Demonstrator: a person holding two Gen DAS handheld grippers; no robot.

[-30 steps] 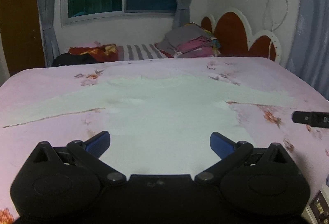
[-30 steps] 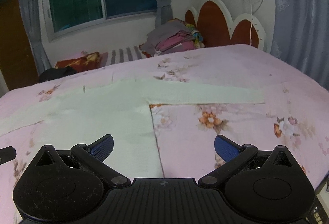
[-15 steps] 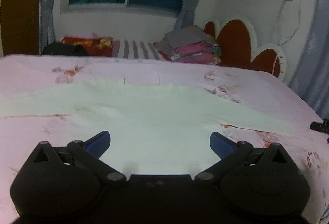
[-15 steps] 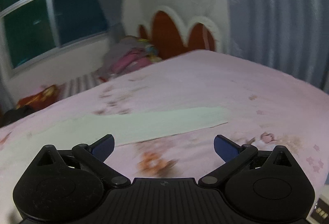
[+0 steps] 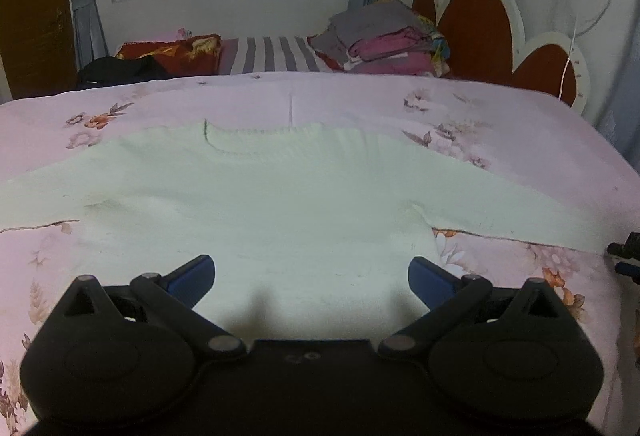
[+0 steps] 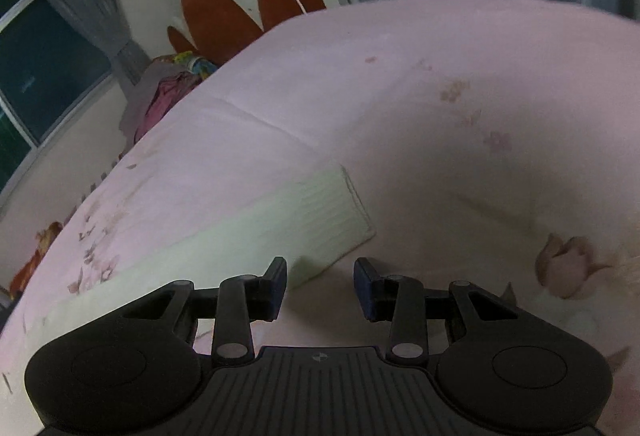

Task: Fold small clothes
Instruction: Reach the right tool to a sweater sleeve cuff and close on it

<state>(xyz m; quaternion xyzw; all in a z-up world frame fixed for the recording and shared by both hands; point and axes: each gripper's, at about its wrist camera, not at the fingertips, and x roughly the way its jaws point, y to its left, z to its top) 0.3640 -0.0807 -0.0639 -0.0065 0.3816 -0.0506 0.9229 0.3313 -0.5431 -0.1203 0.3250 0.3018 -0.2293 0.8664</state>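
A pale green long-sleeved sweater [image 5: 280, 204] lies flat on the pink floral bedsheet [image 5: 100, 268], neck away from me, sleeves spread to both sides. My left gripper [image 5: 311, 274] is wide open and empty, low over the sweater's lower body. In the right wrist view the ribbed cuff [image 6: 320, 212] of the right sleeve lies just ahead of my right gripper [image 6: 320, 286]. The right gripper is partly closed with a gap between its jaws, holding nothing, right at the cuff's near corner. The right gripper's tips show at the far right edge of the left wrist view [image 5: 624, 256].
A stack of folded clothes [image 5: 384, 40] sits at the bed's far side by the red and white headboard [image 5: 480, 24]. A striped pillow [image 5: 272, 54] and dark items [image 5: 116, 70] lie along the far edge under the window. Curtains hang to the right.
My right gripper has swung right and down to the sleeve cuff and narrowed its jaws. My left gripper has shifted so the sweater's neck and body are centred.
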